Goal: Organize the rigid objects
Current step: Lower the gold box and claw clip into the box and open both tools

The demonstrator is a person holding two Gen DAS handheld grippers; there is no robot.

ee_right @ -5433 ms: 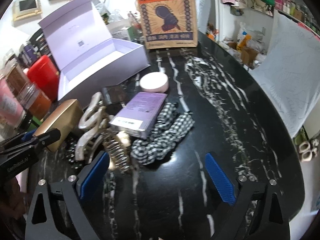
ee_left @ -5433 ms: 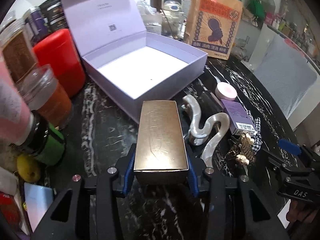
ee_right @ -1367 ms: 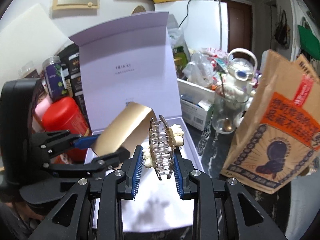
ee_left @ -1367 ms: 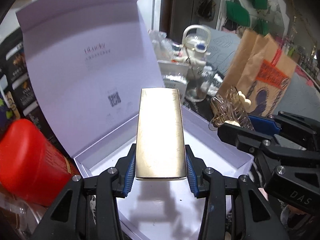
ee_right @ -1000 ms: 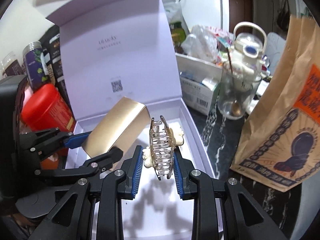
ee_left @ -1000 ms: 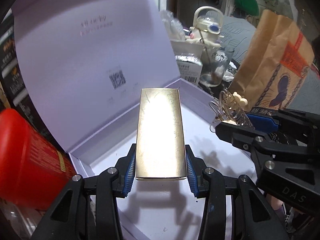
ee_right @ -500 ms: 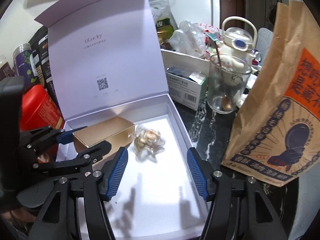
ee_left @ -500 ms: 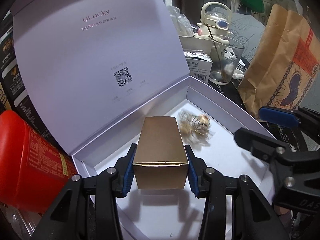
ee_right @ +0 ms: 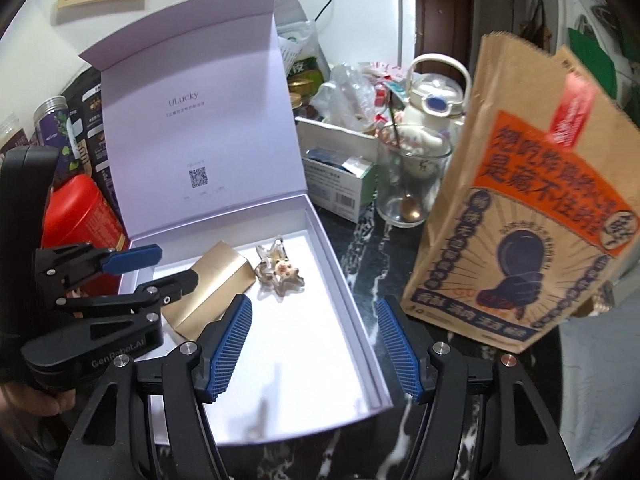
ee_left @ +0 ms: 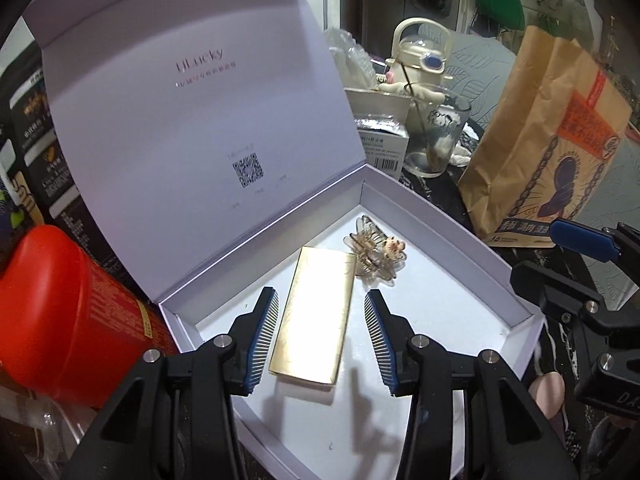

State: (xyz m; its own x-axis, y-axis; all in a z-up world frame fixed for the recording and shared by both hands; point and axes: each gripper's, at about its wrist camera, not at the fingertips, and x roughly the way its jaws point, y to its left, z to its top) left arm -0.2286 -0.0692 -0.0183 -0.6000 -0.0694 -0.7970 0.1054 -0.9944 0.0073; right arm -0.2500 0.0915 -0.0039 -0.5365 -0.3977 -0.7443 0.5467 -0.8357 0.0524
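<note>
- Left wrist view: the gold box [ee_left: 316, 320], a long flat carton with a shiny, slightly scuffed foil face, lies flat on the white floor of the lilac gift box [ee_left: 460, 240].
- The left gripper [ee_left: 320, 294] hangs over it with the jaws open: 1 blue ribbed pad stands on each long side of the gold box, with a gap on both sides.
- Just beyond the far right corner of the gold box lies the hair claw [ee_left: 376, 256], a clear, gold-tinted clip with cream flower beads. It is tipped on its side, and whether it touches the carton I cannot tell.
- The lid [ee_left: 200, 120] of the gift box stands upright behind, with a QR code printed inside.
- A red canister [ee_left: 60, 320] stands just left of the gift box.
- Right wrist view: the right gripper [ee_right: 314, 304] is over the near right part of the gift box. Its jaws have just been opening and stand wide, gripping nothing; only the gift box wall and floor show between them.
- The gold box and hair claw lie side by side near the back wall, the left gripper reaching in from the left.
- On the black veined surface [ee_right: 360, 248] to the right stand a glass [ee_right: 404, 184] holding a spoon and a brown paper bag [ee_right: 520, 200].
</note>
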